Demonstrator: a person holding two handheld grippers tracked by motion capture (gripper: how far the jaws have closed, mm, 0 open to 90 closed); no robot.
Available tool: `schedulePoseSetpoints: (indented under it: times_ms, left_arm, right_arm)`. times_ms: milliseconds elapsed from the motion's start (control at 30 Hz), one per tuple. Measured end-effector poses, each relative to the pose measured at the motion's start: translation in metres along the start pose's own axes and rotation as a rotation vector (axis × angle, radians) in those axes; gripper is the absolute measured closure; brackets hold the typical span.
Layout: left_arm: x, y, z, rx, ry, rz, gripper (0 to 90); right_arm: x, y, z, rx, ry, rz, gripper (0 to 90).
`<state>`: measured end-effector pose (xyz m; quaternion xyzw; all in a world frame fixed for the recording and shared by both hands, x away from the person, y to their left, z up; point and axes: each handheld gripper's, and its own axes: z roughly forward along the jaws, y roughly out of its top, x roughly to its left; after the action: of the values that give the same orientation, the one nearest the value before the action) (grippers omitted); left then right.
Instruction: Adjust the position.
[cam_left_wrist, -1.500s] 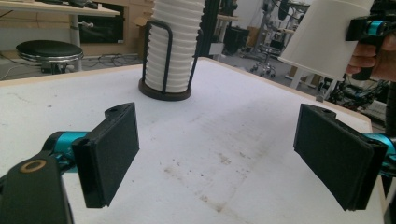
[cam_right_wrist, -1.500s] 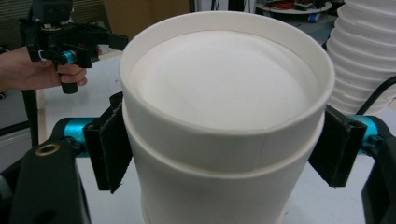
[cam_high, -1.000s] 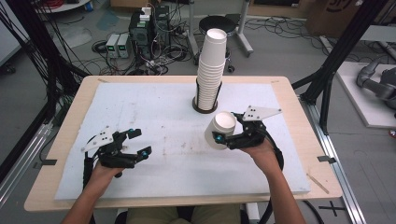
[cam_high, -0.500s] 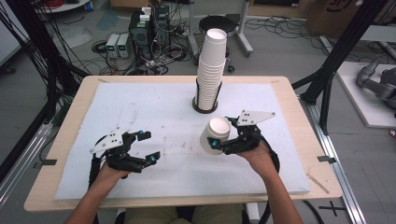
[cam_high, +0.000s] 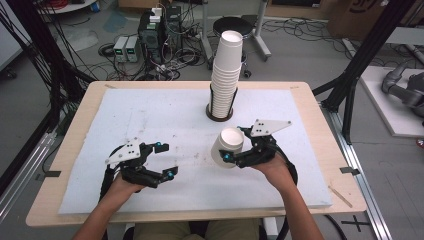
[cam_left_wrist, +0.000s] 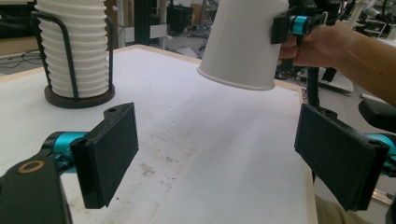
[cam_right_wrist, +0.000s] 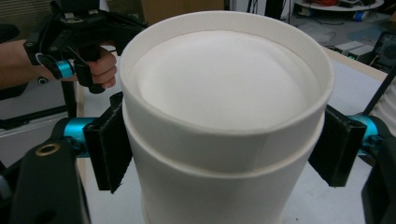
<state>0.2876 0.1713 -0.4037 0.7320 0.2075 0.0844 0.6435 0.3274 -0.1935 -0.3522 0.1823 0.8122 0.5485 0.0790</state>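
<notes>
High view shows the left tool (cam_high: 161, 159), jaws spread and empty, edging nearer the paper cup (cam_high: 227, 146) pinched aloft by the right tool (cam_high: 235, 145) over the counter (cam_high: 150, 115), likely readying a handover.

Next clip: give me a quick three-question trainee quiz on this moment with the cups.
1. True or false: the left gripper holds a cup.
2. Which gripper is clamped on the white paper cup? A) the left B) the right gripper C) both
3. Fill in: the tall cup stack stands in a black wire ____ on the table.

Key:
1. False; its jaws are open with nothing between them.
2. B; the cup is held off the table, tilted, in what looks like two nested cups.
3. holder.
</notes>
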Motion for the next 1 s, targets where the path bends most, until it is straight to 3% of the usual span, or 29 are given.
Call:
schedulePoseSetpoints:
  times_ms: [267, 467, 667, 1000]
  left_arm:
    - [-0.006, 0.009, 0.016, -0.002, -0.035, 0.026, 13.5]
    - [-0.013, 0.025, 0.042, 0.067, -0.070, 0.103, 13.5]
    - [-0.013, 0.032, 0.058, 0.063, -0.092, 0.115, 13.5]
    - [-0.013, 0.032, 0.079, 0.110, -0.119, 0.127, 13.6]
  right_arm:
    - [0.004, 0.003, 0.002, -0.004, 0.023, -0.010, 20.3]
    - [0.004, 0.003, 0.004, -0.003, 0.034, -0.010, 20.3]
    - [0.006, 0.003, 0.008, 0.001, 0.054, -0.009, 20.3]
    - [0.008, 0.004, 0.010, -0.001, 0.071, -0.013, 20.3]
